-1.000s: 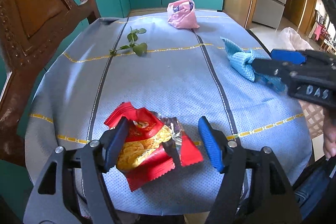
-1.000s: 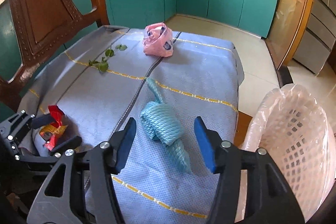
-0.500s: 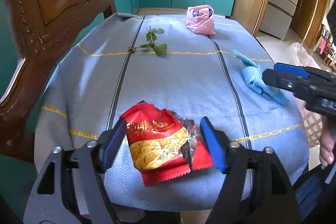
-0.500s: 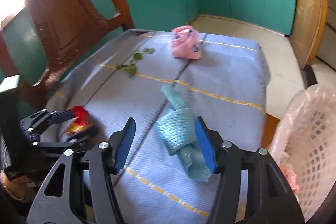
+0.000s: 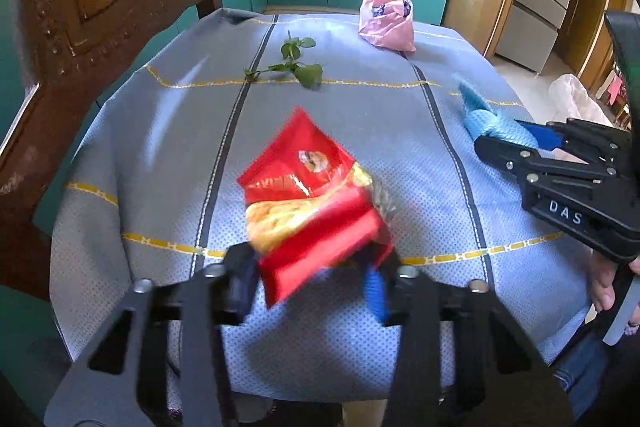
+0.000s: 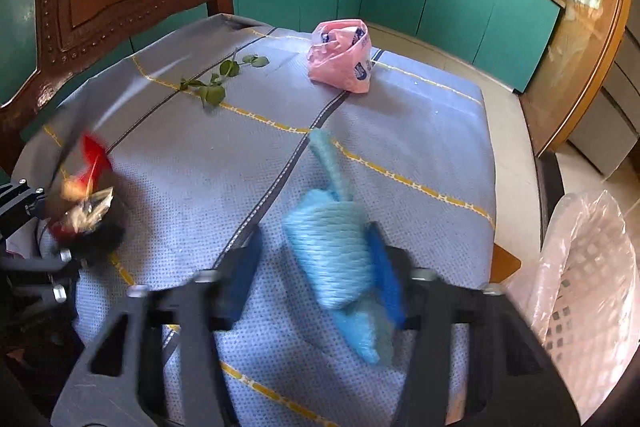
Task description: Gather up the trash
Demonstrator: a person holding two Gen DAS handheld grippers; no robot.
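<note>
**Both claws closing on trash at the near edge of the desk**

While both sets of jaws are closing, we have a piece of trash in each. Our left claw [image 5: 310,277] has the crinkly red and yellow foil snack wrapper [image 5: 310,199] between its blue pads at the near edge of the desk [image 5: 160,131], which is covered by a blue-grey cloth with yellow lines; the wrapper tilts up off the cloth and looks pinched by its lower edge only. Our right claw [image 6: 316,277] is closing around the crumpled light-blue waffle-textured cloth [image 6: 332,247] on the near right of the desk. The right-hand pad touches that cloth, but a gap shows at the left-hand pad, so we judge this grip not yet made.

Farther off lie a green leafy sprig [image 5: 294,67] and a scrunched pink plastic bag [image 6: 340,61] at the far end, both untouched. The white lattice basket lined with clear plastic [image 6: 580,279] stands off the desk's right edge.

We see these risks:
- The slick, thin foil may slide out of a shallow pinch when lifted.
- The blue cloth's loose tail may drag, or the wad may unroll and drop short of the basket.
- A pad could snag the tablecloth and pull it, shifting the sprig and the bag.
</note>
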